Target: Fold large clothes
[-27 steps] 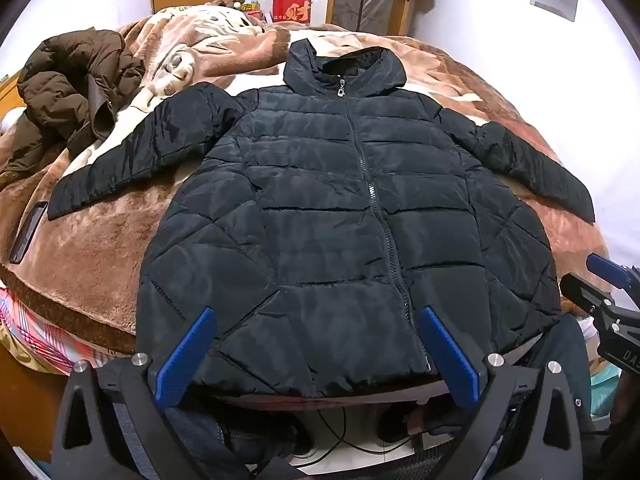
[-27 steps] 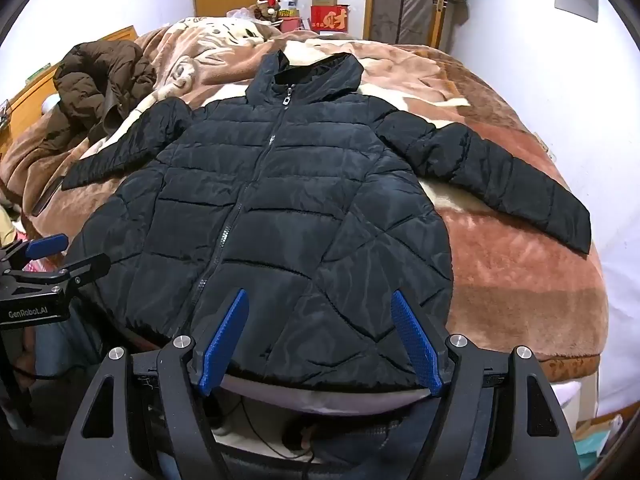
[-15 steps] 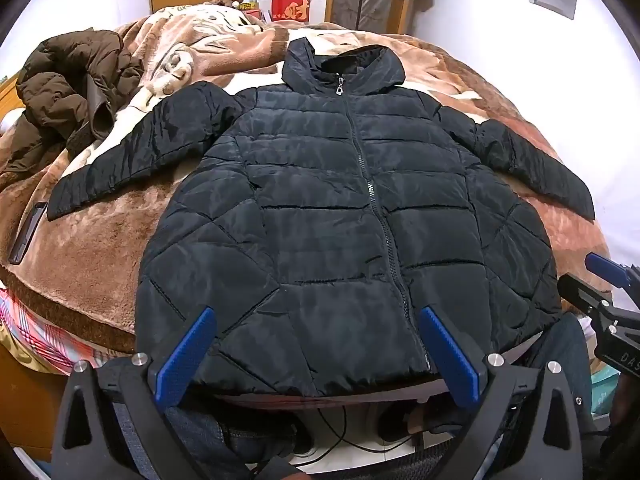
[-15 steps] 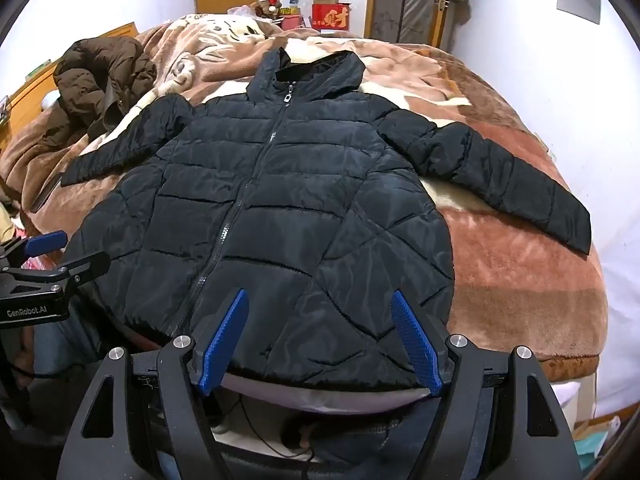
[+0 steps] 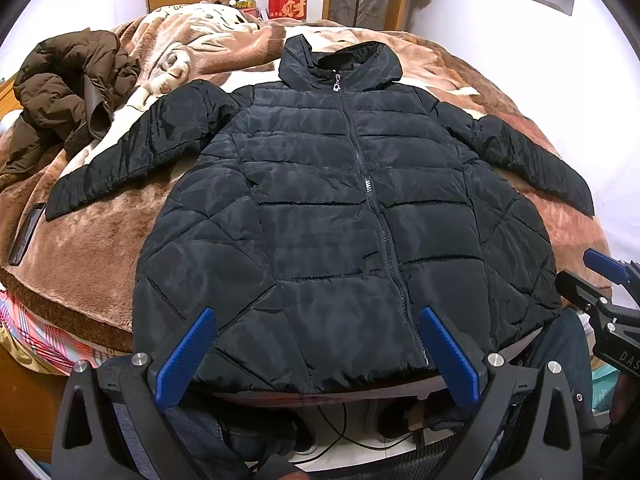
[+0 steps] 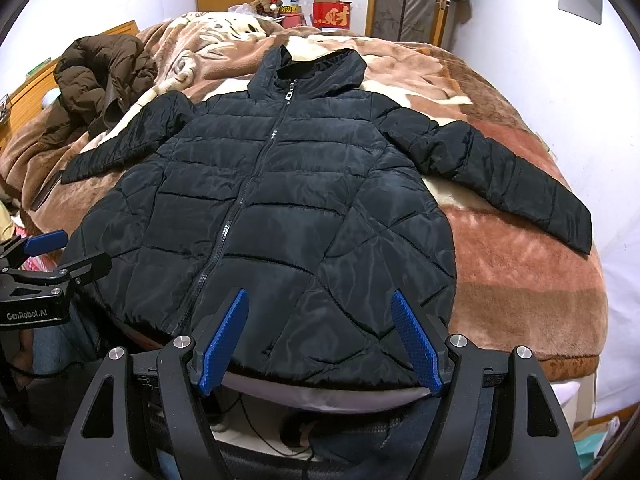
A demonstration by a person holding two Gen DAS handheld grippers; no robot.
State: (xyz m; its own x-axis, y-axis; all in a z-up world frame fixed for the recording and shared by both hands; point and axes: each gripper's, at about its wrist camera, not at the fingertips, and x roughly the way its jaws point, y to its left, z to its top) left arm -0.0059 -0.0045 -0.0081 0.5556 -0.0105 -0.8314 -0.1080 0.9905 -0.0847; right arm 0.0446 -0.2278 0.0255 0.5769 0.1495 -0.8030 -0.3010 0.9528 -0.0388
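Jacket (image 5: 344, 216) lies flat, zipped, on the bed (image 5: 96, 256); with both claws, left (image 5: 316, 344) and right (image 6: 320, 332), released and empty near the hem, start by folding each sleeve inward across the chest.

Jacket (image 5: 340, 216) flat on blanket (image 5: 92, 248), hood farthest; second coat (image 5: 68, 92) heaped behind-left.

Glossy quilted jacket (image 5: 320, 208), plush blanket (image 5: 88, 248)
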